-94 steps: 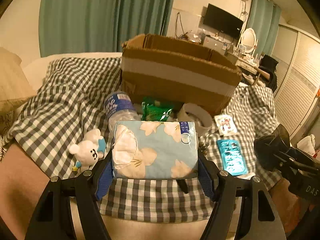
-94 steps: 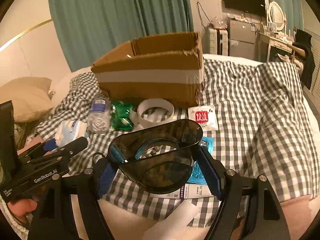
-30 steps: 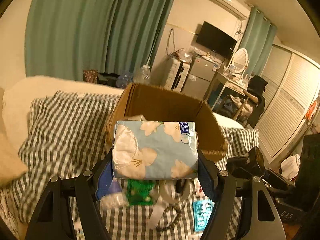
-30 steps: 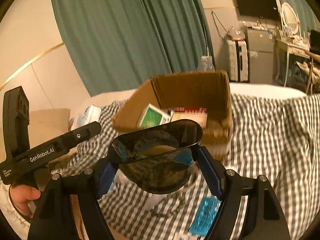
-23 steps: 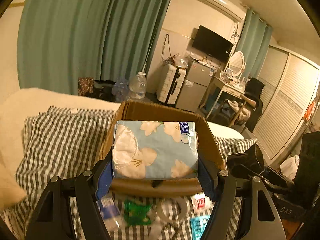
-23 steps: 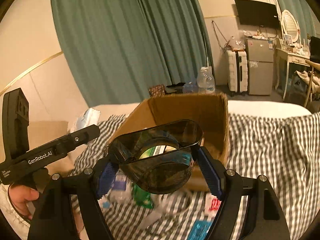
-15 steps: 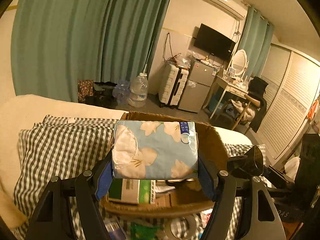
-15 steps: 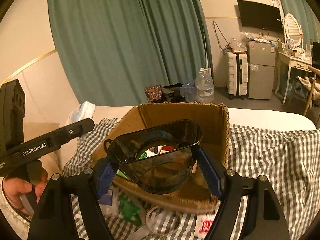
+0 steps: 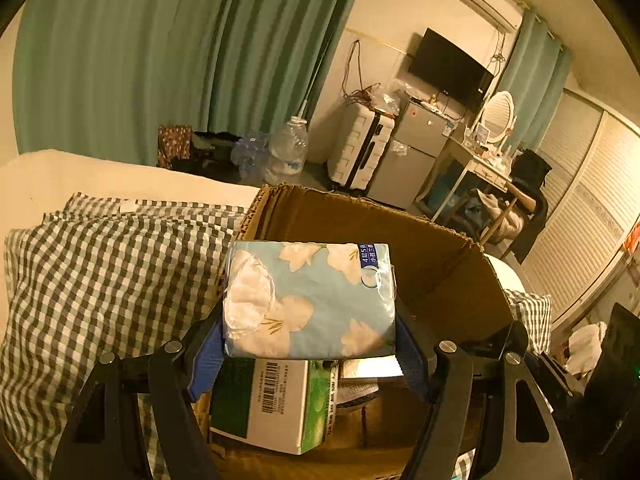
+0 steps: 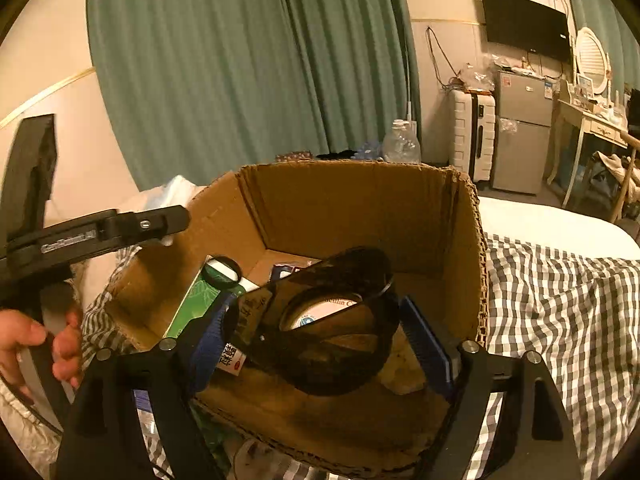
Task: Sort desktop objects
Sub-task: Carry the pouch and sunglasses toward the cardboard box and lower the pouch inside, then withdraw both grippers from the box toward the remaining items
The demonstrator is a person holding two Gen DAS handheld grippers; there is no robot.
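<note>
Left gripper (image 9: 310, 344) clamped a soft pack of tissues (image 9: 310, 300) between its blue pads, holding it above the open cardboard box (image 10: 464, 248), the largest thing on the checked bedcover (image 9: 100, 272). Right gripper (image 10: 320, 340) had just been opening its jaws around a dark plastic scoop (image 10: 340, 328), which sat tilted and blurred between them, apparently loose and on its way down into the box. Already in there lay a green and white carton (image 9: 272, 400) and some smaller packets, so the floor was crowded. The main risk, as I judged it, was the scoop landing on the carton's edge and tipping against the near wall instead of settling flat. Next came the tissues: released from that height over the left corner, the soft pack could catch the rim and slide out onto the bedcover (the box wall there looked bowed). Least likely, the two grippers could knock together, working close over one opening.
</note>
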